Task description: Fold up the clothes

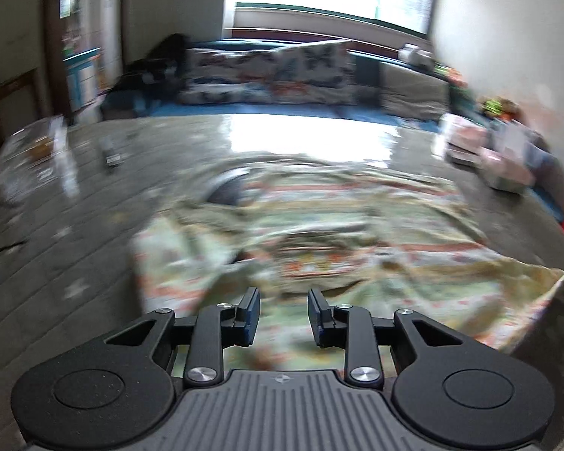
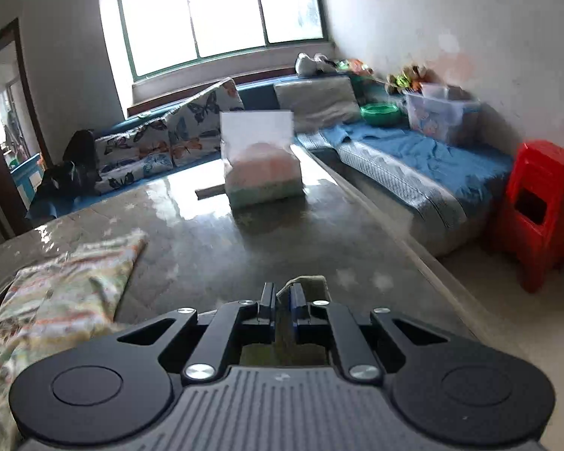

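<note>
A pale green garment (image 1: 319, 233) with orange and red print lies crumpled on the glossy grey table (image 1: 75, 225). The left wrist view is blurred. My left gripper (image 1: 284, 312) hovers over the garment's near part, open, with a clear gap between its pads and nothing pinched. At that view's right edge a flap of the cloth (image 1: 556, 300) stands raised. In the right wrist view the garment (image 2: 56, 300) spreads at the lower left. My right gripper (image 2: 282, 297) is shut on a thin edge of the cloth (image 2: 308, 282), which sticks up past its fingertips.
A soft pink-and-white package (image 2: 263, 165) stands mid-table. A dark remote (image 1: 109, 154) lies at the table's left. Sofas with butterfly cushions (image 2: 191, 124) and a blue cover (image 2: 413, 158) run behind and to the right. A red plastic stool (image 2: 545, 206) stands on the floor.
</note>
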